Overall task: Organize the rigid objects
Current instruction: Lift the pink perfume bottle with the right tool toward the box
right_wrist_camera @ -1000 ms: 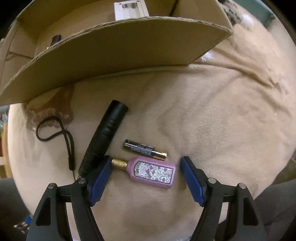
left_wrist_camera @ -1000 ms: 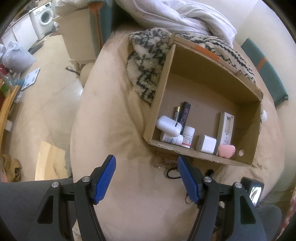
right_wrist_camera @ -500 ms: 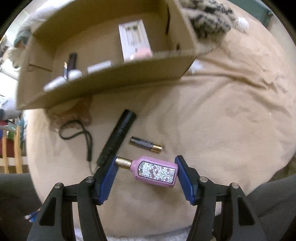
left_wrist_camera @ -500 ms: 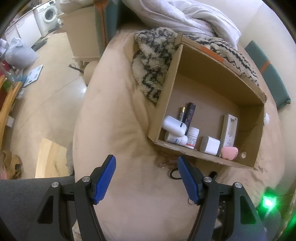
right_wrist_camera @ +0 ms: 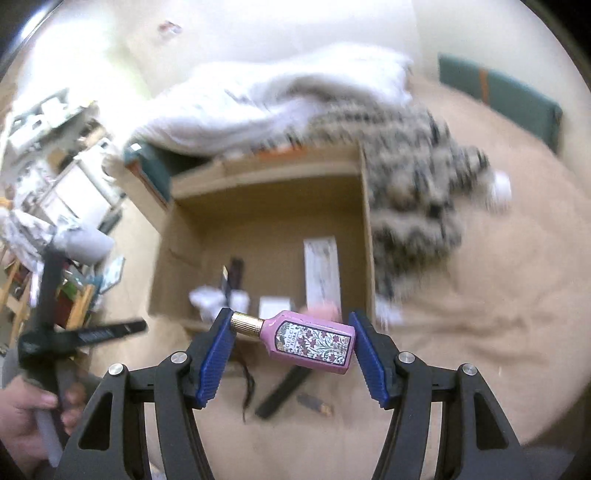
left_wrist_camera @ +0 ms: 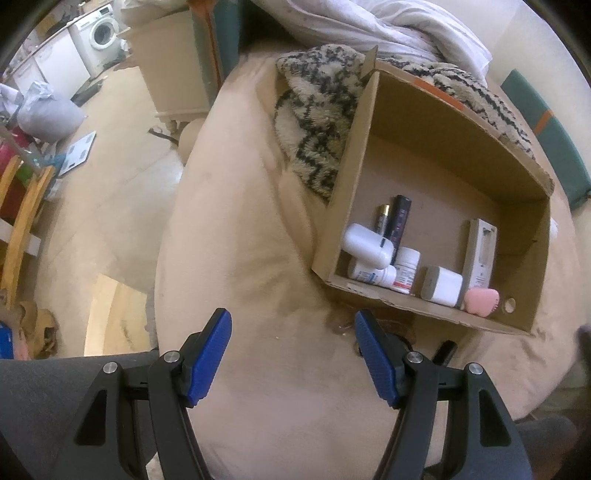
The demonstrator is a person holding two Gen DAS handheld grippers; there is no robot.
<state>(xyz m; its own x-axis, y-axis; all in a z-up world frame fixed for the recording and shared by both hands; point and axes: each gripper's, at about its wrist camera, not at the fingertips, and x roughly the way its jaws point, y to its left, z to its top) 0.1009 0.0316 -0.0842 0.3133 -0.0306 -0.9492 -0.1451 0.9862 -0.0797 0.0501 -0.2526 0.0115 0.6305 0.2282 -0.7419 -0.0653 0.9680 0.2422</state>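
Note:
My right gripper (right_wrist_camera: 290, 318) is shut on a pink floral perfume bottle (right_wrist_camera: 314, 343). Its gold cap presses the left pad and its base the right pad, and it hangs lengthwise above the beige bed. Beyond it an open cardboard box (right_wrist_camera: 266, 199) holds white bottles (left_wrist_camera: 369, 243), a dark tube (left_wrist_camera: 399, 218), a battery (left_wrist_camera: 382, 218), a white carton (left_wrist_camera: 480, 251) and a pink heart-shaped item (left_wrist_camera: 482, 301). A black flashlight (right_wrist_camera: 284, 391) and another battery (right_wrist_camera: 314, 402) lie on the bed below. My left gripper (left_wrist_camera: 293, 321) stands open over bare bedding, nothing between its fingers.
A black-and-white patterned blanket (left_wrist_camera: 317, 110) and a white duvet (left_wrist_camera: 388, 33) lie behind the box (left_wrist_camera: 343, 206). A green cushion (left_wrist_camera: 546, 133) is at the right. The bed edge drops to the floor (left_wrist_camera: 110, 166) on the left, with a wooden chair (left_wrist_camera: 18, 221) there.
The right gripper closed on the perfume bottle and lifted it off the bed, tipping up so the box interior shows. The left gripper stayed almost still.

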